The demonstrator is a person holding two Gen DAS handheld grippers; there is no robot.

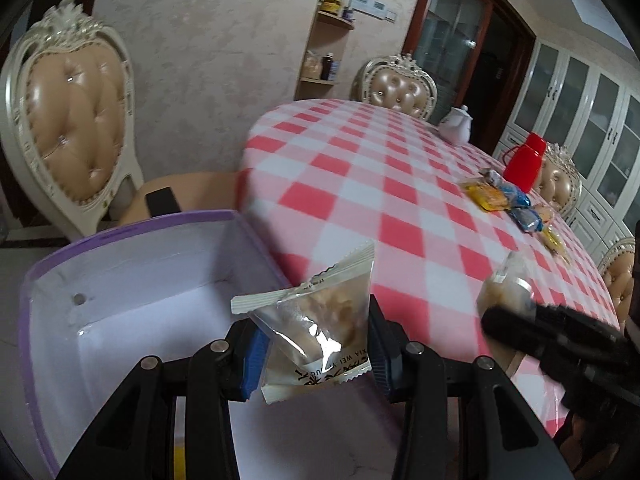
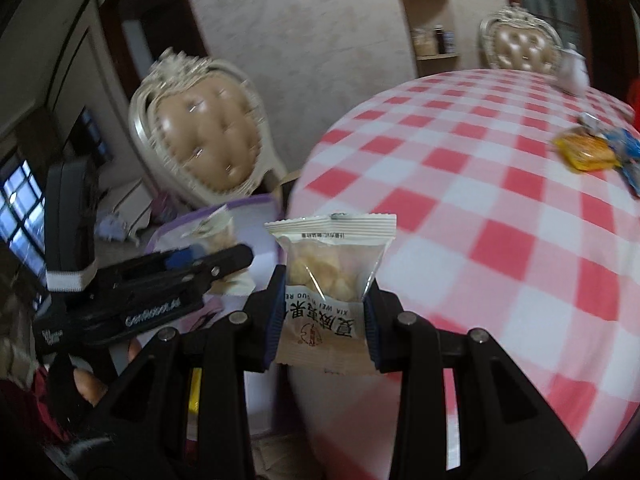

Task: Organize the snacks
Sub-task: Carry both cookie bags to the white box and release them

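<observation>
From the left wrist camera you look down into a white box with a lilac rim [image 1: 132, 224], its inside bare and open beside the edge of the table [image 1: 360, 184] in its red-and-white checked cloth; the right wrist camera only catches a corner of that box behind the other tool. The left gripper [image 1: 316, 340] has its blue pads pressed on both sides of a clear snack packet [image 1: 320, 320], tilted, with pale lumps inside and a crimped white seal, hanging above the box's near edge. The right gripper [image 2: 324, 312] is likewise narrowed onto a second snack packet [image 2: 332, 272], held upright, with printed characters on its lower white band; it hangs off the table's edge, just right of the box. Only the left view shows the red flask [image 1: 524, 160] and white teapot [image 1: 456, 124] clearly, past a loose heap of yellow and blue wrapped snacks [image 1: 504, 200] far across the cloth.
</observation>
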